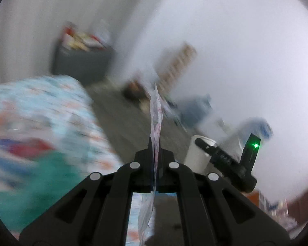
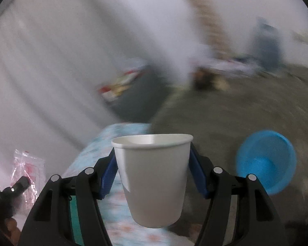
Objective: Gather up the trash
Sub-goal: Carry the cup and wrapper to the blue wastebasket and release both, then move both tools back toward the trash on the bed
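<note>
Left wrist view: the left tongs (image 1: 155,155) are clamped on a thin plastic wrapper (image 1: 155,119), held edge-on above the floor. The right tongs (image 2: 153,164) are clamped around an upright white paper cup (image 2: 153,176). A blue bowl (image 2: 266,161) is seen on the floor nearby.

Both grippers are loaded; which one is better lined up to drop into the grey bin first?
Left, probably. The left gripper, shut on a plastic wrapper, shows the grey bin sitting larger. The right gripper holds the paper cup; there the bin sits farther off, though blur limits certainty.
</note>
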{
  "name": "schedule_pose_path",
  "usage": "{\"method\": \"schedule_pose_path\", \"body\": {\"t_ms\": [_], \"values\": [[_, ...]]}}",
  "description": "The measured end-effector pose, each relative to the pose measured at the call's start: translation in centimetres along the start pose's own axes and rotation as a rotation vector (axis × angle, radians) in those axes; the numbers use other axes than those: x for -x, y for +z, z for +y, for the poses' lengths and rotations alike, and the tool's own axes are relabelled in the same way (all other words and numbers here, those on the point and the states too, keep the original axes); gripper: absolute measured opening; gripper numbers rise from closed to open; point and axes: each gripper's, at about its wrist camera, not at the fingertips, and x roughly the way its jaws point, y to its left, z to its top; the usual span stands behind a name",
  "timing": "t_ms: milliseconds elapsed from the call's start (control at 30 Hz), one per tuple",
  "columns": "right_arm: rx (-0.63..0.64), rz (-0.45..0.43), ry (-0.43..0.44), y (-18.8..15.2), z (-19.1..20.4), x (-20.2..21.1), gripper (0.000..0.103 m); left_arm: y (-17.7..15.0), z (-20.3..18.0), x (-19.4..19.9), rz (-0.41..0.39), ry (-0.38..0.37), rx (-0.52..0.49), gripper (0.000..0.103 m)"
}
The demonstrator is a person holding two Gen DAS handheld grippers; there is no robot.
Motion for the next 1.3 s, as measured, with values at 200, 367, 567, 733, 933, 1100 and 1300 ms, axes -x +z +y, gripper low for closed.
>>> {"method": "schedule_pose_path", "body": {"t_ms": [200, 367, 567, 733, 933, 1100, 1300], "values": [[-0.269, -0.025, -0.215, -0.9, -14.4, -0.3, 0.062, -2.7, -8.7, -19.3, 0.307, -0.035, -0.156, 0.000], [-0.437, 0.006, -0.242, -1.4, -22.8, -4.4, 0.063, -6.3, -11.5, -31.1, 0.460, -0.018, -0.246, 0.000], [-0.525, 0.092, -0.269, -1.8, -30.3, -11.3, 0.085, -11.3, -11.9, -40.8, 0.590, 0.054, -0.305, 0.045], [-0.505, 0.177, -0.410, -3.2, -34.2, -13.6, 0.089, -11.6, -11.5, -41.8, 0.560, 0.088, -0.320, 0.059], [-0.396, 0.027, -0.431, -2.4, -28.4, -9.5, 0.089, -8.0, -12.0, -34.8, 0.382, 0.008, -0.292, 0.061], [-0.173, -0.159, -0.444, 0.4, -17.9, -3.9, 0.097, -5.0, -12.7, -23.2, 0.199, -0.121, -0.315, 0.070], [0.076, -0.334, -0.425, 1.4, -5.8, 1.7, 0.097, -3.5, -10.7, -9.2, 0.003, -0.096, -0.315, 0.083]]}}
